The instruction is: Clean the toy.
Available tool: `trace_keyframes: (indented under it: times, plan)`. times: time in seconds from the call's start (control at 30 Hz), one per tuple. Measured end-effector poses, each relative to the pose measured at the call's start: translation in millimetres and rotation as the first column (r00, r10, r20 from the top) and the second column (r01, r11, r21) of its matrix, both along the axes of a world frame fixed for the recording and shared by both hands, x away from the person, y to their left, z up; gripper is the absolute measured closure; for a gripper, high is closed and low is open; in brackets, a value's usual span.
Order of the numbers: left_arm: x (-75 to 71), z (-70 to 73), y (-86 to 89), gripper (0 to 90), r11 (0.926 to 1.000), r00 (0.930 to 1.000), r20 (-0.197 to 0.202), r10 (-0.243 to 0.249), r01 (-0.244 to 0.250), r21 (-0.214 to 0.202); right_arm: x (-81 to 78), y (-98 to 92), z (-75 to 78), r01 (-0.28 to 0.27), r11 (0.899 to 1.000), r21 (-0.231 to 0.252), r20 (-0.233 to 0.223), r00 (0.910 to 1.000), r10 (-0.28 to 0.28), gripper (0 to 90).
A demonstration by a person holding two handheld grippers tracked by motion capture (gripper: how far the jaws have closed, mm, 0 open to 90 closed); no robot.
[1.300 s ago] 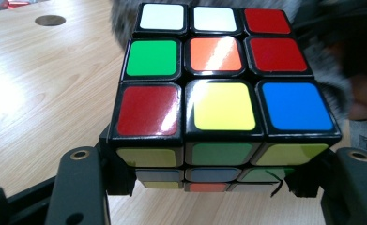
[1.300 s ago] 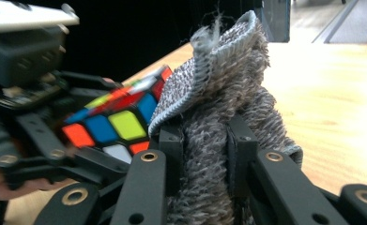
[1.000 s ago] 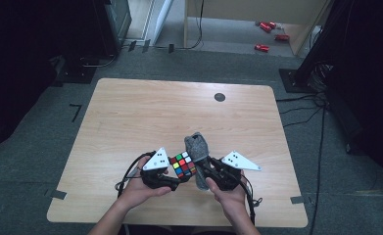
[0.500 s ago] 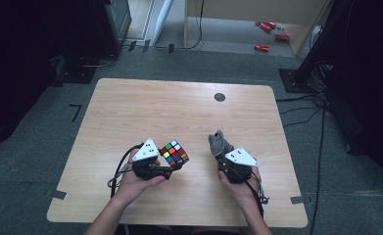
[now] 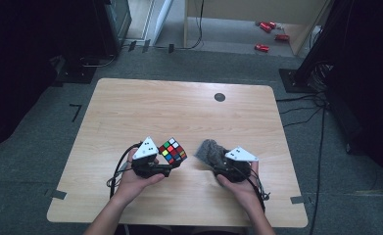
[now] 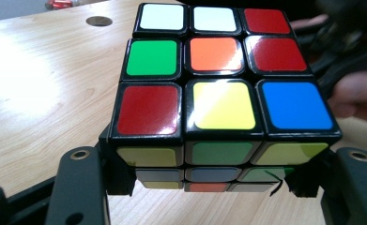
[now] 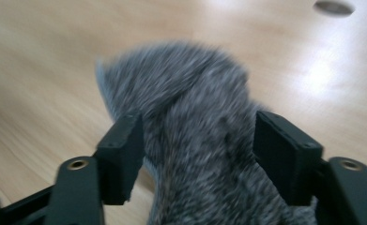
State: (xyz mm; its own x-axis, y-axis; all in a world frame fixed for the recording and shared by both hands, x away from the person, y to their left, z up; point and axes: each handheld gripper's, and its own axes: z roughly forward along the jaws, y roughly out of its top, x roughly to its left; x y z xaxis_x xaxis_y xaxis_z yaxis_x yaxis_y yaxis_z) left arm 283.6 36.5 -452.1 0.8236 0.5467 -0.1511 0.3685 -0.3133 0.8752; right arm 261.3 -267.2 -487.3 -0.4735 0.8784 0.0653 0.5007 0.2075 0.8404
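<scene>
High view, left gripper (image 5: 172, 169) jaws clamping cube (image 5: 172, 151), right gripper (image 5: 213, 169) jaws just opening around fur (image 5: 209, 151), near table edge (image 5: 179, 223).

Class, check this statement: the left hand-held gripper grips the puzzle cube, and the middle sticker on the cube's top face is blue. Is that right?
Not quite. The left hand-held gripper does grip the puzzle cube, but the middle sticker on the cube's top face is orange, not blue. Blue is the sticker at the near right corner of that face. The left gripper view shows this.
</scene>
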Motion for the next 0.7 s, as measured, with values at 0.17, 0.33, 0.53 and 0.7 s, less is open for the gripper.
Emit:
trace_keyframes:
  times: [0.17,0.33,0.53,0.7]
  plan:
    - [0.7,-2.5,-1.3,34.8,1.0000,1.0000,-0.002,0.004,-0.004,0.008,-6.4,1.7,15.8,0.002,0.999,0.033,0.047,0.9989,-0.003,32.2]
    - [3.2,-1.4,0.7,34.8,0.9994,0.9994,-0.029,0.018,-0.019,-0.028,-14.7,21.8,15.0,-0.089,0.995,0.039,0.095,0.9918,0.085,31.9]
    - [5.1,-2.1,1.0,34.7,0.9973,0.9968,-0.074,0.028,-0.033,-0.066,-26.9,54.5,12.4,-0.215,0.975,0.055,0.146,0.9677,0.205,26.5]
    - [3.0,-1.3,-3.4,34.7,0.9953,0.9954,-0.094,0.015,-0.024,-0.094,-34.2,71.8,10.3,-0.242,0.969,0.047,0.176,0.9570,0.231,23.9]
